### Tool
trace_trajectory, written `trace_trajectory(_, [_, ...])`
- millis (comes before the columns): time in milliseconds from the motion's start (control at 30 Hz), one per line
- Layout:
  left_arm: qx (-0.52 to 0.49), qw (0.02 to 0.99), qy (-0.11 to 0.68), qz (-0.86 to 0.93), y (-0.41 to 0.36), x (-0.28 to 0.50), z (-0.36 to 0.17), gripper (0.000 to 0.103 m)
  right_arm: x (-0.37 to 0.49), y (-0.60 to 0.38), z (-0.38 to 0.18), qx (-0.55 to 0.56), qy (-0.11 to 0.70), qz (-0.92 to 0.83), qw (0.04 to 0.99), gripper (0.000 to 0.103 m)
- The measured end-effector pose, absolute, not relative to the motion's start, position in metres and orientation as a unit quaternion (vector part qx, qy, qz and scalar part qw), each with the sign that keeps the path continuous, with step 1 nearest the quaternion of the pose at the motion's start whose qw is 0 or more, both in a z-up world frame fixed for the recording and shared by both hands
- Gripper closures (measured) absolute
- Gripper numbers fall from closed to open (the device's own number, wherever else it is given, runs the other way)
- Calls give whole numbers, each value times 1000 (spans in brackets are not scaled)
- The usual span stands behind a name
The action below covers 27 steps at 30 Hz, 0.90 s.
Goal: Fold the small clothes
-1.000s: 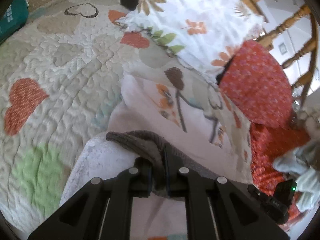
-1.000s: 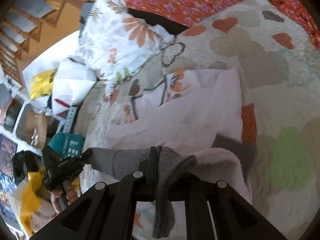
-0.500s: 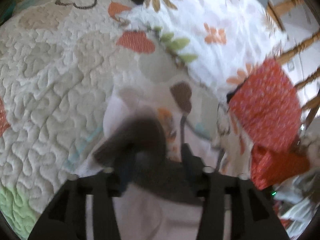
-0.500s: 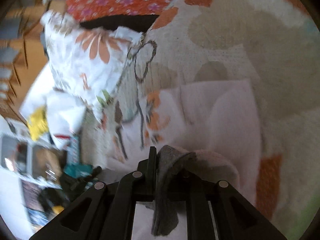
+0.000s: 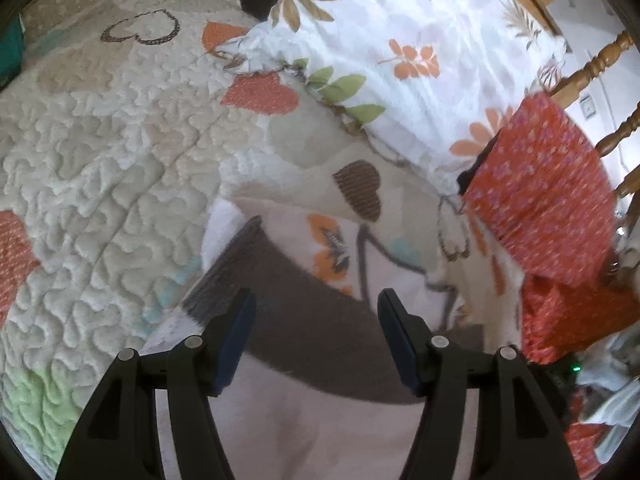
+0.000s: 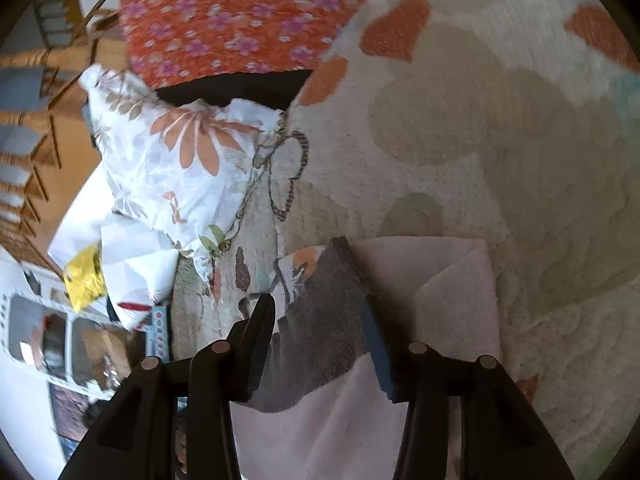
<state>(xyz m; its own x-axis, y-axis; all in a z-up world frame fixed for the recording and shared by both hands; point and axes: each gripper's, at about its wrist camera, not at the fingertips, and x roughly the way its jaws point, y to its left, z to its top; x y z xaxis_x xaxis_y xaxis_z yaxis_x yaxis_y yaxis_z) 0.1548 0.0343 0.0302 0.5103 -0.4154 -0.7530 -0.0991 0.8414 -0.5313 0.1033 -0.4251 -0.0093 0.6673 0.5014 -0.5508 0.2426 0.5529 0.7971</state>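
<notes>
A small pale pink garment [image 5: 304,412] [image 6: 436,280] with a grey-brown band [image 5: 304,312] [image 6: 320,320] lies folded on the heart-patterned quilt [image 5: 100,152] [image 6: 500,140]. My left gripper [image 5: 316,312] hovers over the grey band, its jaws opening, the band lying loose between them without the pads pressing on it. In the right wrist view my right gripper [image 6: 318,320] likewise stands over the grey band with jaws opening; the cloth lies below and between the fingers, released.
A white floral pillow [image 5: 408,64] [image 6: 172,168] and an orange flowered cloth [image 5: 540,200] [image 6: 224,16] lie beyond the garment. Wooden spindles [image 5: 592,68] stand at the right. More laundry [image 5: 600,392] is heaped at the lower right. A shelf with clutter [image 6: 60,336] stands left.
Both grippers were shut on the grey band and have let it go. The band dropped flat onto the pink garment, and both grippers moved forward over it.
</notes>
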Motion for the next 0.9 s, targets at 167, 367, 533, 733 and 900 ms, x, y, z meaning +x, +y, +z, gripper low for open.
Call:
trace_trajectory(167, [-254, 818, 507, -98, 37, 144, 18, 41, 97, -400, 5, 372, 432, 62, 819, 53])
trace_trajectory(367, [-192, 826, 518, -116, 30, 117, 19, 40, 73, -405, 10, 335, 454, 44, 825, 53])
trace_trajectory(533, [-163, 819, 535, -129, 29, 87, 12, 40, 31, -419, 5, 331, 463, 30, 822, 53])
trace_trajectory(733, [-151, 828, 526, -122, 37, 66, 14, 40, -4, -415, -14, 327, 488, 47, 808, 78])
trace_trajectory(900, [-155, 833, 522, -100, 53, 57, 14, 40, -26, -408, -11, 308, 493, 56, 812, 96])
